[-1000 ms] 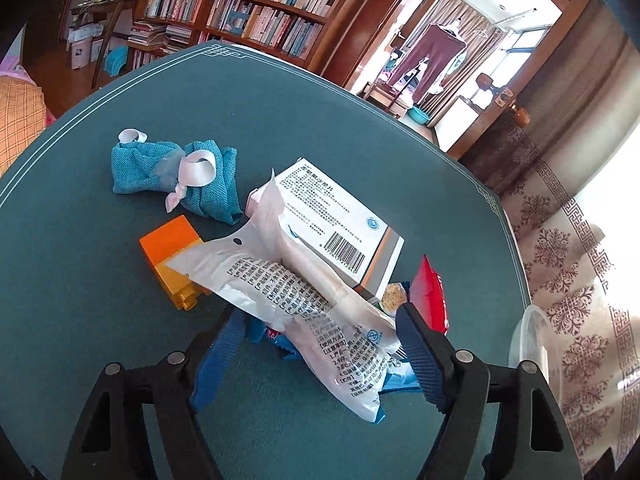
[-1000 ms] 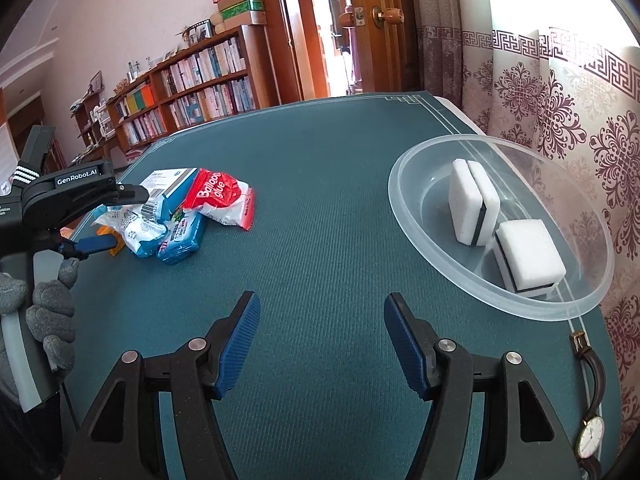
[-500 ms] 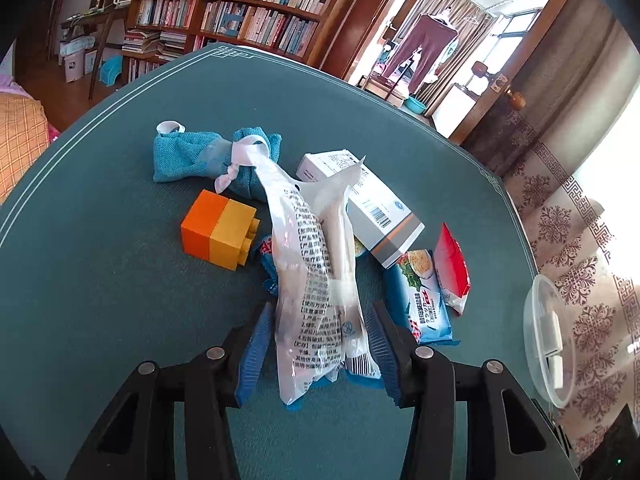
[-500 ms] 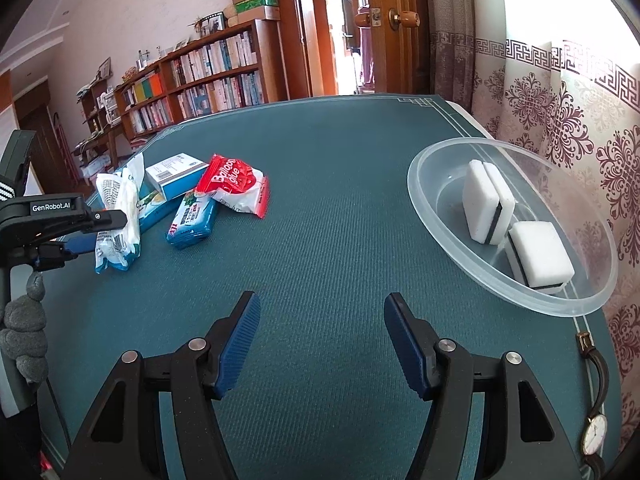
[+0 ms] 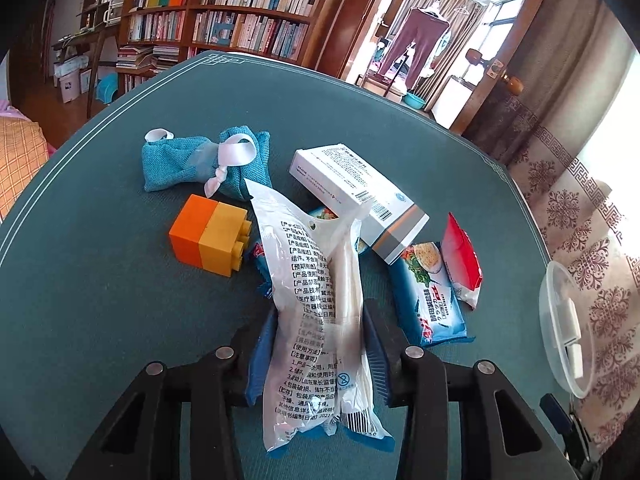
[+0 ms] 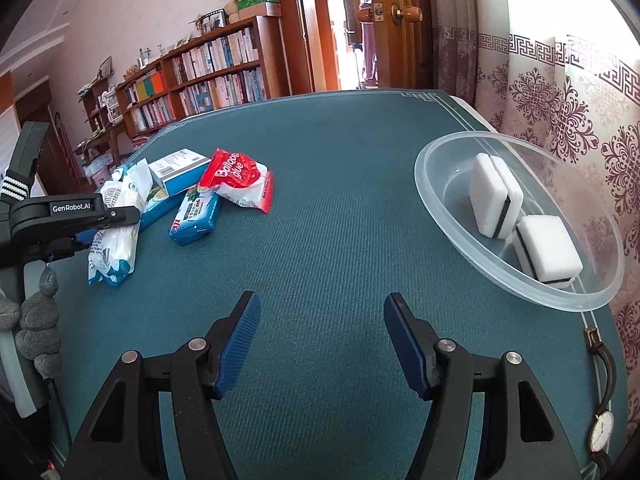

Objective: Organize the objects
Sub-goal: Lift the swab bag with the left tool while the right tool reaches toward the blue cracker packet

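Note:
My left gripper (image 5: 318, 344) is shut on a white printed plastic packet (image 5: 316, 304) and holds it above the green table; the packet also shows in the right wrist view (image 6: 114, 232). Under and past it lie a white medicine box (image 5: 360, 196), a blue snack packet (image 5: 434, 300), a red balloon packet (image 5: 460, 260), an orange-yellow toy block (image 5: 210, 240) and a blue cloth pouch (image 5: 200, 160). My right gripper (image 6: 322, 344) is open and empty over bare table. A clear bowl (image 6: 448, 216) at the right holds two white sponges (image 6: 494, 196).
A wristwatch (image 6: 600, 412) lies near the table's right front edge. A bookshelf (image 5: 240, 28) and an open door stand beyond the table. The gloved hand holding the left gripper (image 6: 36, 320) shows at the left of the right wrist view.
My left gripper closed on the white packet and lifted it back from the pile. The right gripper stayed open and shifted slightly.

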A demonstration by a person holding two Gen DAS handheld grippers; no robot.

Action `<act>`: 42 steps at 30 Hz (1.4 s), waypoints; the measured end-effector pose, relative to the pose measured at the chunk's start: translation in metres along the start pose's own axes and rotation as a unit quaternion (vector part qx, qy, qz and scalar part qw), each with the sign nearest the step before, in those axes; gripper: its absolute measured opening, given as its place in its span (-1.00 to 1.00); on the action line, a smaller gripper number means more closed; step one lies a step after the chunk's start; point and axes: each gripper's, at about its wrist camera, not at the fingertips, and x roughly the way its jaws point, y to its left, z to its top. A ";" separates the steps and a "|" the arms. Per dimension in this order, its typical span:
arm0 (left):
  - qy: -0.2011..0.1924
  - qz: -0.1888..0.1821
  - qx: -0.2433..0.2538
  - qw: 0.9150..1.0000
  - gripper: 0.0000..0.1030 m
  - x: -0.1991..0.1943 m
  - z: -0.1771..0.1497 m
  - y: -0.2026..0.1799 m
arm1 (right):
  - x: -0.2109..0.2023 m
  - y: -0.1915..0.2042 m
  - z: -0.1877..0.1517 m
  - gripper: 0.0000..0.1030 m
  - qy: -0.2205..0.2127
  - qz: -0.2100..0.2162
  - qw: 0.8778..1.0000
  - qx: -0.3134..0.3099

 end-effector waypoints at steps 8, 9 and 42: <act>-0.001 0.000 0.014 1.000 -0.14 -0.016 -0.008 0.005 | 0.002 0.005 -0.001 0.28 0.002 0.007 1.000 -0.003; -0.002 0.001 0.016 1.000 -0.14 -0.018 -0.009 0.006 | 0.002 0.006 -0.001 0.28 0.002 0.008 1.000 -0.003; -0.018 -0.008 0.020 1.000 -0.14 -0.053 -0.031 0.055 | 0.038 0.055 0.040 0.28 0.043 0.092 0.995 -0.002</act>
